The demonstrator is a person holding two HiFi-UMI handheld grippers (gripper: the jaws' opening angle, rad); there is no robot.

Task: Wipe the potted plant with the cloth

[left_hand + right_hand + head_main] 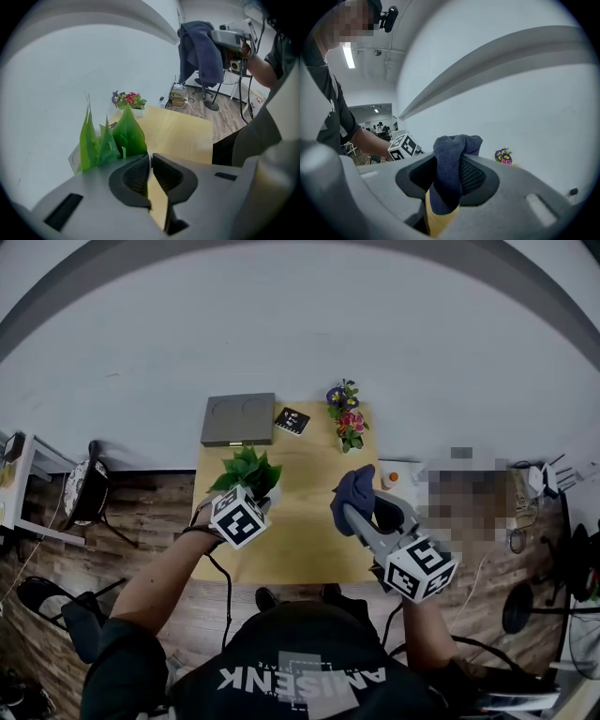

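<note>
Right gripper view: right gripper (pixel 449 162) clamps bunched, nubby cloth (pixel 457 144).
Left gripper (pixel 150 161): ribbed jaws barely apart, empty.
Potted plant (pixel 126 136): pointed glossy leaves.

Leafy green potted plant (pixel 246 470) upright; dark-blue cloth (pixel 354 491) bunched.

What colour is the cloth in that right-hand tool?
Dark blue. The cloth shows best in the right gripper view.

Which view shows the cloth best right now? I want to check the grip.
The right gripper view: the blue cloth sits close up, clamped between the jaws. The left gripper view shows it whole but far off, draped from the right gripper; the head view shows just a bunched lump at the tip.
</note>
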